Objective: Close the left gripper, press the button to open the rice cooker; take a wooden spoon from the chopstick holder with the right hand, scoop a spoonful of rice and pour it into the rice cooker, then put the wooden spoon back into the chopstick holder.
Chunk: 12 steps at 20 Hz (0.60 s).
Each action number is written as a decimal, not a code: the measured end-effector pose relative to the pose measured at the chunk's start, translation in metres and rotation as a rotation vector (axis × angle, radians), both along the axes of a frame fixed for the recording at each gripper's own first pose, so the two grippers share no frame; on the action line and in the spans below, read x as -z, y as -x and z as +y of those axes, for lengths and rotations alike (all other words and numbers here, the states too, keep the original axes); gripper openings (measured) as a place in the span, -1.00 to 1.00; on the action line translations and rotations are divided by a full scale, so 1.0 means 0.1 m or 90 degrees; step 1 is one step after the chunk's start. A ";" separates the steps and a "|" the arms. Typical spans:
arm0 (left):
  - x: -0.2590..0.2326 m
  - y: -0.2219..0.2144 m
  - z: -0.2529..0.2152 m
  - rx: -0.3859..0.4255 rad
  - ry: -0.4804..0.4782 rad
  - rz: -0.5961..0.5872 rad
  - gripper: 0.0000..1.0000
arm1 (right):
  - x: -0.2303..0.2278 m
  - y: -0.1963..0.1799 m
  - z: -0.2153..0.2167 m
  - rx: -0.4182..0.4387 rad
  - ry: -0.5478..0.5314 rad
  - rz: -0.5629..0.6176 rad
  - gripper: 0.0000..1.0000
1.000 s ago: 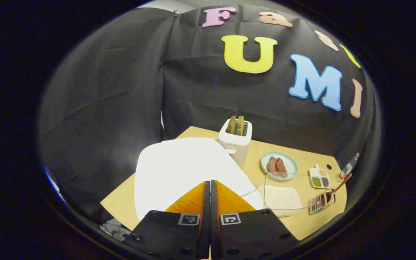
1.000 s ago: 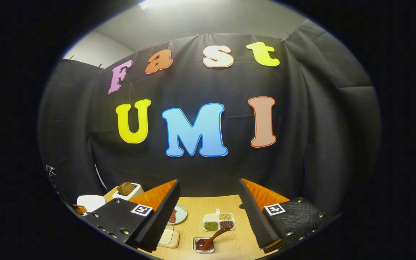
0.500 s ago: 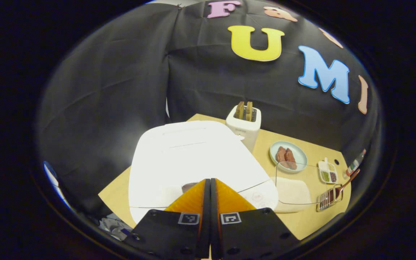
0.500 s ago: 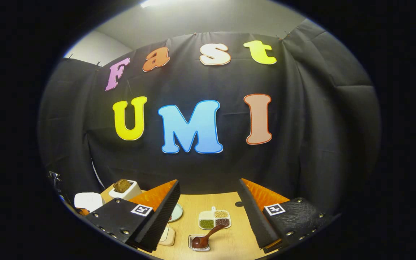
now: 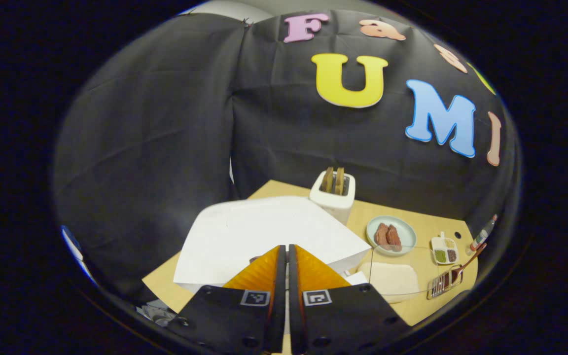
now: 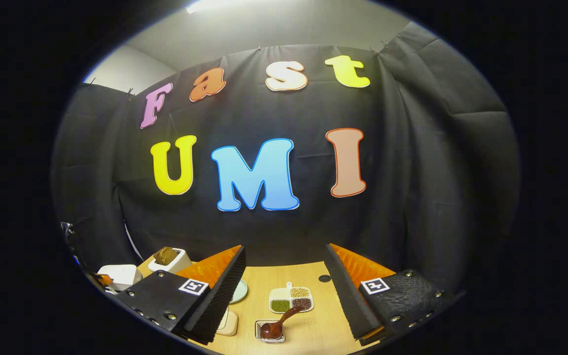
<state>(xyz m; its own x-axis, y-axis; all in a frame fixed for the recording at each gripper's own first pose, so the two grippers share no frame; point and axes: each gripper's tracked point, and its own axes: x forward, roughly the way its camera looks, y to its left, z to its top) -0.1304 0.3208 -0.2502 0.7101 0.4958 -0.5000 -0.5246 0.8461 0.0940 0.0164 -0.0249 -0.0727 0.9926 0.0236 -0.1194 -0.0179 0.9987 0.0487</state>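
Observation:
The white rice cooker (image 5: 264,231) stands at the table's left, and its lid looks tilted up at the front edge. My left gripper (image 5: 284,247) is shut with nothing held, its tips just above the cooker's front. A brown wooden spoon (image 5: 467,255) leans in the small wire holder (image 5: 441,285) at the right. In the right gripper view the spoon (image 6: 280,321) and holder (image 6: 268,332) lie below my right gripper (image 6: 285,249), which hangs open and empty above the table. A clear box of white rice (image 5: 388,277) sits beside the cooker.
A white toaster (image 5: 336,196) with bread stands behind the cooker. A pale plate (image 5: 402,228) with meat, a divided dish of beans (image 5: 444,249) and a small bottle (image 5: 481,232) sit on the wooden table (image 6: 308,291) towards the back right.
The left gripper dipped onto the cooker's front, then lifted a little, and the lid's front edge has come up. The right gripper stays open and has barely shifted.

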 end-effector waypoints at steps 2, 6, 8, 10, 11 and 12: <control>-0.39 -0.15 -0.10 0.027 -0.043 -0.044 0.14 | 0.04 -0.01 -0.03 0.003 -0.004 -0.002 0.94; -1.05 -0.34 -0.31 0.047 -0.085 -0.141 1.00 | 0.10 -0.02 -0.08 0.005 0.015 -0.012 0.94; -1.37 -0.42 -0.43 0.062 -0.099 -0.183 0.93 | 0.10 -0.01 -0.10 0.003 0.018 -0.016 0.94; -1.69 -0.49 -0.56 0.078 -0.128 -0.223 0.93 | 0.06 -0.01 -0.12 0.006 0.016 -0.021 0.94; -1.85 -0.51 -0.63 0.084 -0.143 -0.243 0.92 | 0.02 0.00 -0.12 0.008 0.015 -0.023 0.94; -1.96 -0.53 -0.71 0.092 -0.150 -0.258 0.83 | -0.01 0.00 -0.13 0.008 0.012 -0.027 0.94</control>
<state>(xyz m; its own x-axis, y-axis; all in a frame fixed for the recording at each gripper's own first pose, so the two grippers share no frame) -0.0778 0.2503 -0.0542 0.8944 0.4438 -0.0552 -0.4369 0.8935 0.1040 0.0161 -0.0376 -0.0713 0.9969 0.0095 -0.0776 -0.0072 0.9995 0.0299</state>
